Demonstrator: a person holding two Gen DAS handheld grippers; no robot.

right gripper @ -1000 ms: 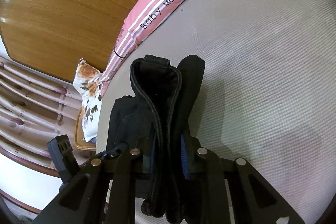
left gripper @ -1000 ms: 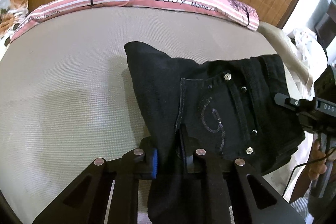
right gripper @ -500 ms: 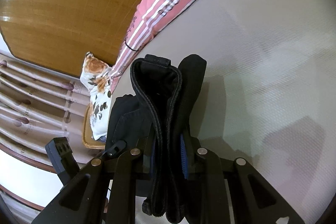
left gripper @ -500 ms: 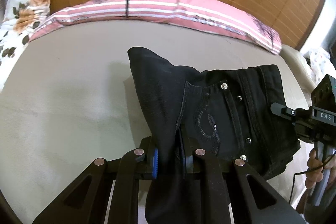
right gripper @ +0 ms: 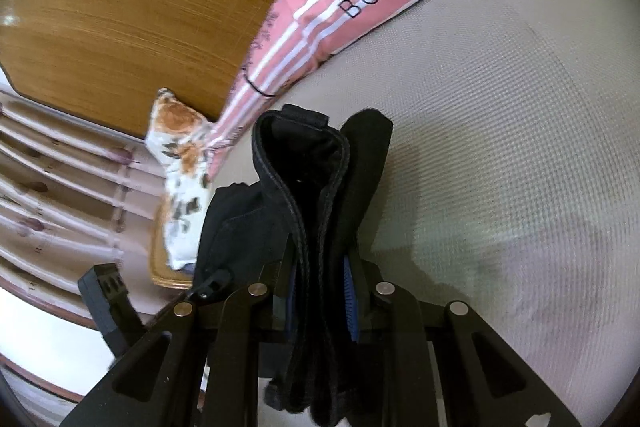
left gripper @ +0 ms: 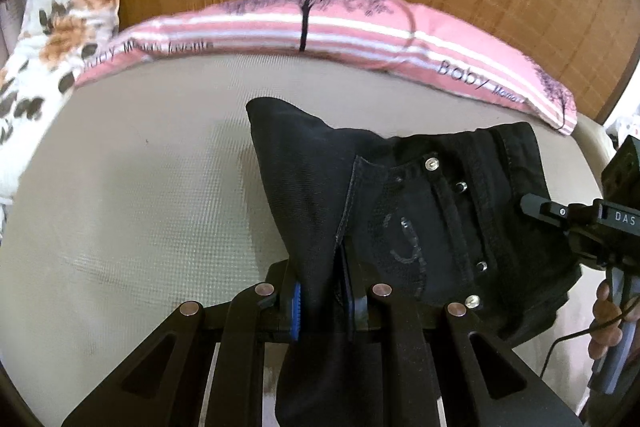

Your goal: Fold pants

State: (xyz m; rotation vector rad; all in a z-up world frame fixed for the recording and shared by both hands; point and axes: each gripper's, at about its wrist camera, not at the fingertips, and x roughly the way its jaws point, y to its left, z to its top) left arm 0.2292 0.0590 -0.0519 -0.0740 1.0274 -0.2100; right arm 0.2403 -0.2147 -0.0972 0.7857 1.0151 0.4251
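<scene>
Since the earlier frame the pink striped bolster pillow (left gripper: 360, 31) has swung across view, so I judge both the left gripper (left gripper: 322, 301) and right gripper (right gripper: 320, 303), clamped on the folded black denim pants (left gripper: 420, 203), are carrying them above the beige woven mattress (left gripper: 140, 207), next to lower them flat

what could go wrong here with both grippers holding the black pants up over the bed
The left gripper pinches only a narrow edge of the pants, so the heavy fabric could slip out. The right gripper clamps a thick stack of layers at the waistband; some may slide and spoil the fold. The pants hang bunched above the bed, so they might land creased.
</scene>
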